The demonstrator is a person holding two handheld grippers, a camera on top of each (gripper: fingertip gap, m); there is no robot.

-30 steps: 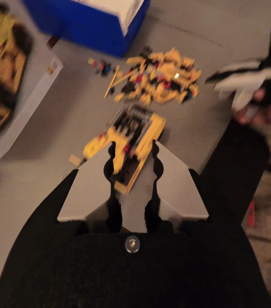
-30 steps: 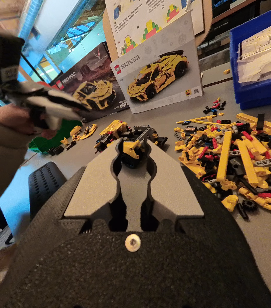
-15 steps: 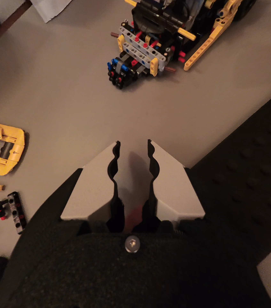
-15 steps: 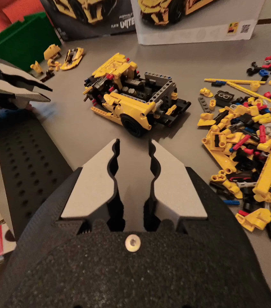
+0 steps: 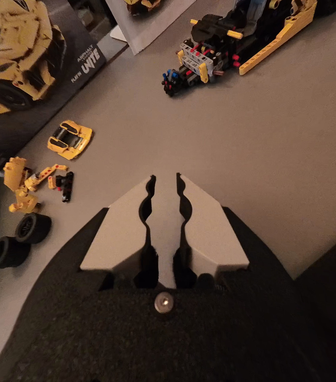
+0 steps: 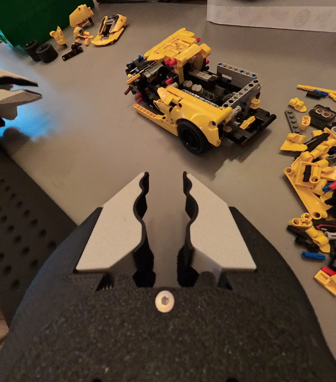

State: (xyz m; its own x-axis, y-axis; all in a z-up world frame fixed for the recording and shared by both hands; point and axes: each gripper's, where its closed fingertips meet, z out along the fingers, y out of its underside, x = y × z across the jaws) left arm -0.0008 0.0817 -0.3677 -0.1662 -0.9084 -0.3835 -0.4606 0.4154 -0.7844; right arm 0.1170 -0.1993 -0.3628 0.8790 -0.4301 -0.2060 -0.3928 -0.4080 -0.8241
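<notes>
A half-built yellow and black brick car (image 6: 194, 99) stands on the grey table (image 6: 92, 132); it also shows at the top right of the left wrist view (image 5: 235, 47). My right gripper (image 6: 165, 174) is open and empty, low over the table just in front of the car. My left gripper (image 5: 164, 175) is open and empty over bare table, well short of the car's front end; it also shows at the left edge of the right wrist view (image 6: 33, 91). A yellow car body panel (image 5: 70, 139) lies to its left.
A heap of loose yellow, black, red and blue bricks (image 6: 328, 186) lies right of the car. Two black tyres (image 5: 20, 239) and small yellow sub-builds (image 5: 24, 186) lie left. A green bin (image 6: 24, 18), printed boxes (image 5: 18, 62) and a black perforated chair back (image 6: 8, 206) border the table.
Both grippers dropped low towards the table. The left view swung from the brick pile to the car's front and then left, bringing the tyres and box into view. The right gripper tilted downward.
</notes>
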